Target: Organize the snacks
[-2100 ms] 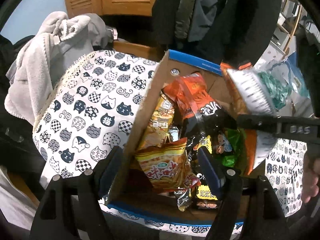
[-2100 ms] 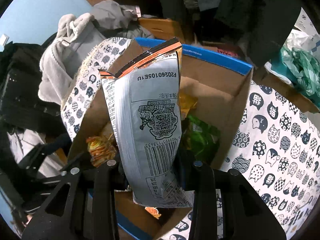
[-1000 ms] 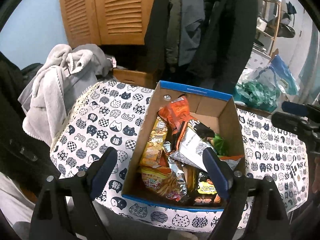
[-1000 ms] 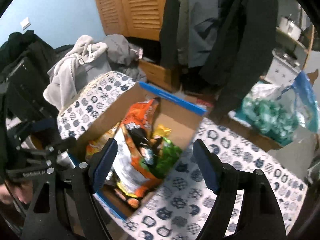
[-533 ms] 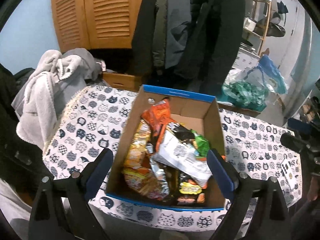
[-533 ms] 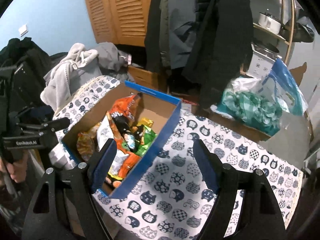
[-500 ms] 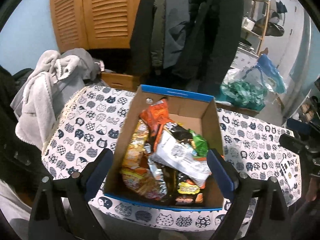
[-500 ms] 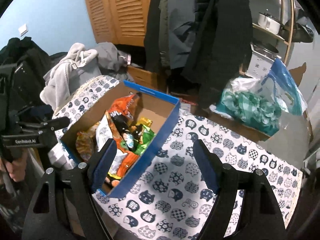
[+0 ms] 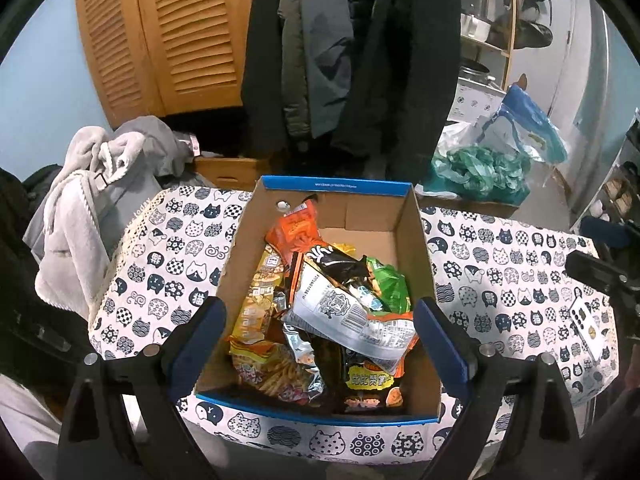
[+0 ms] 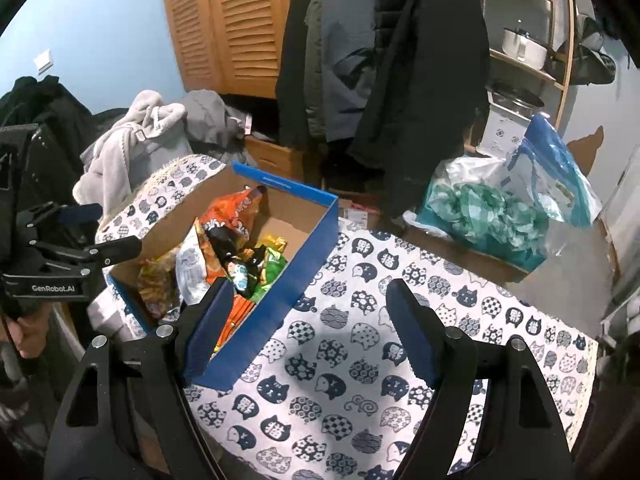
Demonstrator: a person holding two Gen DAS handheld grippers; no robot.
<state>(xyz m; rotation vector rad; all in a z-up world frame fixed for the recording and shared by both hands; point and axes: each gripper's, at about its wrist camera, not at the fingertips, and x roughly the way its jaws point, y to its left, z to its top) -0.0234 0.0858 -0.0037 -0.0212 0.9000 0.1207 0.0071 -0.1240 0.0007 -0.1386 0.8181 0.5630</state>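
A blue-rimmed cardboard box (image 9: 335, 187) stands on the cat-print tablecloth (image 9: 500, 280) and holds several snack bags. A silver-backed bag (image 9: 352, 320) lies on top, over an orange bag (image 9: 294, 232), a green bag (image 9: 386, 280) and a yellow fries bag (image 9: 272, 368). My left gripper (image 9: 318, 338) is open and empty, held above the box's near end. My right gripper (image 10: 306, 326) is open and empty, above the cloth to the right of the box (image 10: 316, 240). The left gripper (image 10: 80, 256) also shows in the right wrist view.
Grey clothes (image 9: 88, 184) hang over the table's left end. Dark coats (image 9: 360, 48) hang behind, by louvred wooden doors (image 9: 160, 36). A bag of green plastic (image 9: 480, 172) sits at back right. A small white remote (image 9: 586, 326) lies on the cloth at right.
My right gripper let go of the silver-backed bag, which now lies in the box. Both grippers have pulled up and back from the box; in the last half second little moved.
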